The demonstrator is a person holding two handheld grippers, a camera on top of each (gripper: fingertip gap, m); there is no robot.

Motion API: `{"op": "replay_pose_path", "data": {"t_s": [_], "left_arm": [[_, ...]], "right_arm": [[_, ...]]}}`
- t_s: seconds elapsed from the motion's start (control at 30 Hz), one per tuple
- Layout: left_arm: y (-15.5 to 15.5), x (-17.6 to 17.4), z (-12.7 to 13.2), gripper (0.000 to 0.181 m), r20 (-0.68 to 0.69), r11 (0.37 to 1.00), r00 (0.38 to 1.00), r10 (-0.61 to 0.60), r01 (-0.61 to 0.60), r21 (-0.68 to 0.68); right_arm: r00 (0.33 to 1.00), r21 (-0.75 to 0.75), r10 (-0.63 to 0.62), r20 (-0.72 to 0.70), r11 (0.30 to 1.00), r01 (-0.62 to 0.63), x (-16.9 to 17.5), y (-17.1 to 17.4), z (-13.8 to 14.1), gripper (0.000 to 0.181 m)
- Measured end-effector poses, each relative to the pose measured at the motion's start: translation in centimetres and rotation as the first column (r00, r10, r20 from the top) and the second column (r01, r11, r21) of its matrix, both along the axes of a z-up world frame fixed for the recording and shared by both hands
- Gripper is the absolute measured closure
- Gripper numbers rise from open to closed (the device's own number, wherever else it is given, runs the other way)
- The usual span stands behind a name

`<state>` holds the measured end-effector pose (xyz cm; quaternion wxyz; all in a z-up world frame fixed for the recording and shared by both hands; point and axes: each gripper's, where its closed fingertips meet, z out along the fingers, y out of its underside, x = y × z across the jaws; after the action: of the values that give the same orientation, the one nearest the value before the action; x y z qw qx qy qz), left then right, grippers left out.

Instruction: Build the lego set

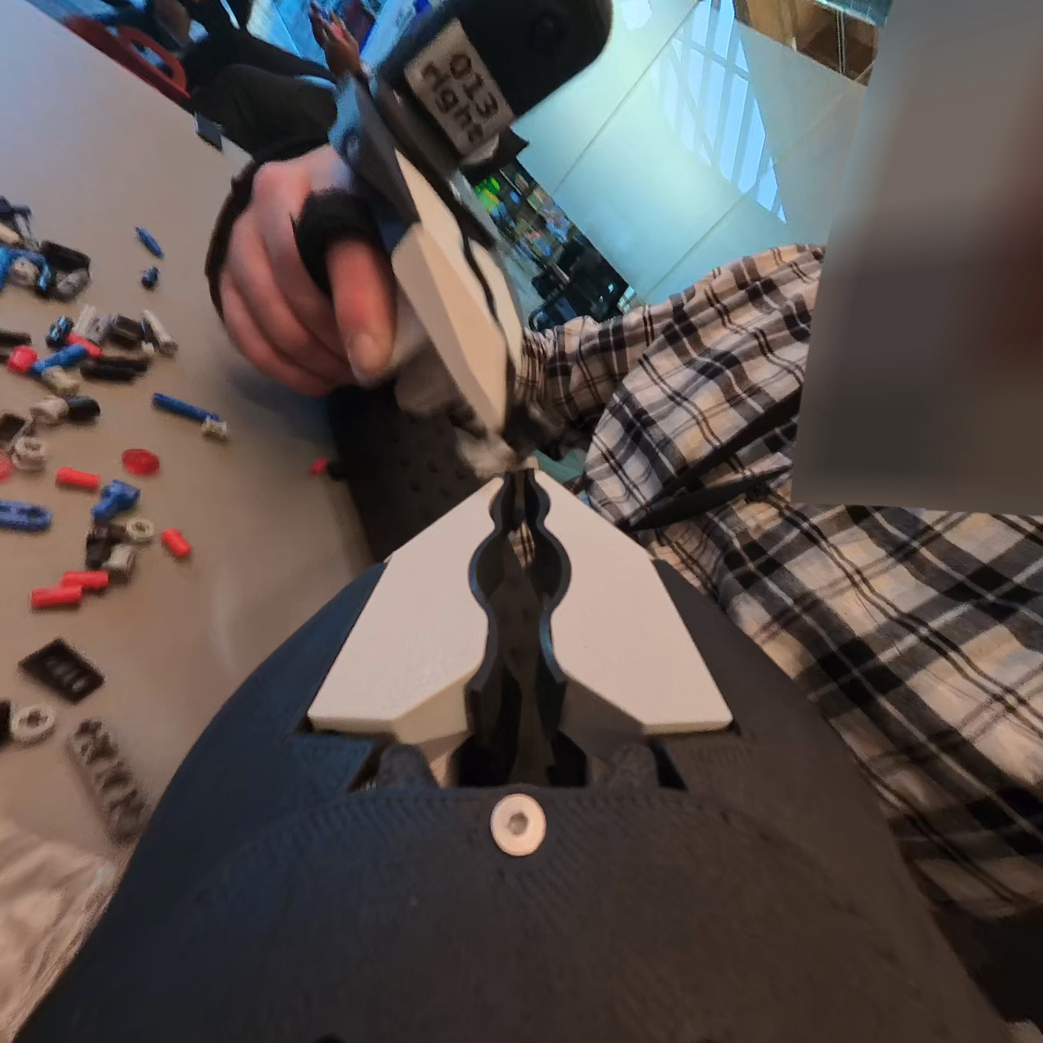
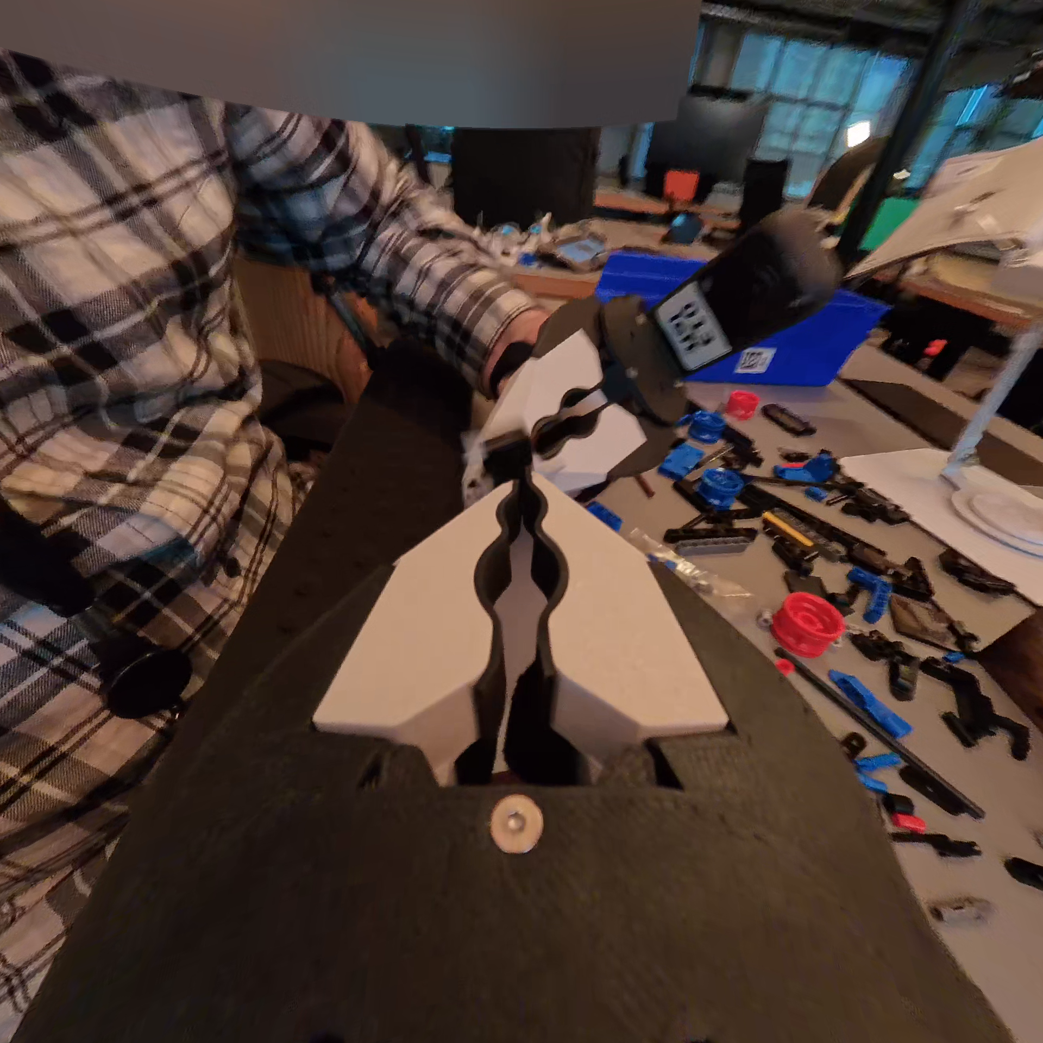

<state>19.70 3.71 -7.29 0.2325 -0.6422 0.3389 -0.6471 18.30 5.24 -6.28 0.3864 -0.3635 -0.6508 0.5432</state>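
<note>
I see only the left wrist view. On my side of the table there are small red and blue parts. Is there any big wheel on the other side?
Observer: Yes. The right wrist view shows a large red wheel lying on the table, to the right of the right gripper.
Operator: Are there blue wheels too?
Observer: A blue wheel lies farther back, close to the left gripper, with a second one behind it.
Operator: Is there a long axle?
Observer: One long black axle lies nearer the camera than the red wheel.
</note>
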Motion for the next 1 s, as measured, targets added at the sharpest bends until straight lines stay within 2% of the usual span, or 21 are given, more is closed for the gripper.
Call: {"op": "replay_pose_path", "data": {"t_s": [0.07,0.13,0.23,0.3,0.4,0.57,0.7,0.77,0.93,1.0], "left_arm": [[0.7,0.0,0.8,0.18,0.038,1.0,0.999,0.015,-0.015,0.003],[1.3,-0.3,-0.6,0.18,-0.039,0.999,0.999,0.037,-0.036,0.03],[2.1,-1.0,-1.7,0.18,-0.058,0.996,0.994,0.089,-0.089,-0.012],[3.0,-1.8,-3.7,0.18,-0.165,0.99,0.976,0.14,-0.135,0.042],[3.7,-2.6,-4.0,0.18,-0.191,0.982,0.964,0.185,-0.174,0.071],[3.1,-2.8,-4.8,0.18,-0.266,0.979,0.946,0.188,-0.158,0.131],[3.4,-3.0,-5.8,0.18,-0.311,0.978,0.929,0.198,-0.167,0.124],[3.3,-2.8,-6.3,0.179,-0.353,0.98,0.917,0.187,-0.15,0.13],[2.6,-0.9,-6.5,0.179,-0.359,0.987,0.92,0.154,-0.123,0.107],[2.6,-0.1,-5.3,0.179,-0.296,0.99,0.945,0.138,-0.121,0.074]], "right_arm": [[1.0,0.009,-0.007,0.007,1.0,0.007,-0.2,0.0,-0.3,0.181],[0.999,-0.018,-0.048,-0.01,0.999,0.048,0.0,1.0,0.2,0.181],[0.995,0.005,-0.08,0.057,0.997,0.08,-0.3,1.4,-1.3,0.181],[0.987,0.048,-0.121,0.11,0.992,0.116,-0.5,1.9,-2.5,0.181],[0.972,0.078,-0.185,0.142,0.981,0.175,-0.3,3.2,-3.2,0.181],[0.939,0.151,-0.241,0.245,0.966,0.209,2.2,3.2,-3.7,0.175],[0.871,0.214,-0.331,0.362,0.939,0.268,4.4,4.6,-5.2,0.156],[0.859,0.225,-0.345,0.38,0.935,0.276,4.9,4.5,-5.3,0.153],[0.845,0.314,-0.361,0.394,0.917,0.246,3.7,3.1,-6.5,0.158],[0.859,0.329,-0.361,0.363,0.912,0.244,2.6,2.3,-6.5,0.159]]}}
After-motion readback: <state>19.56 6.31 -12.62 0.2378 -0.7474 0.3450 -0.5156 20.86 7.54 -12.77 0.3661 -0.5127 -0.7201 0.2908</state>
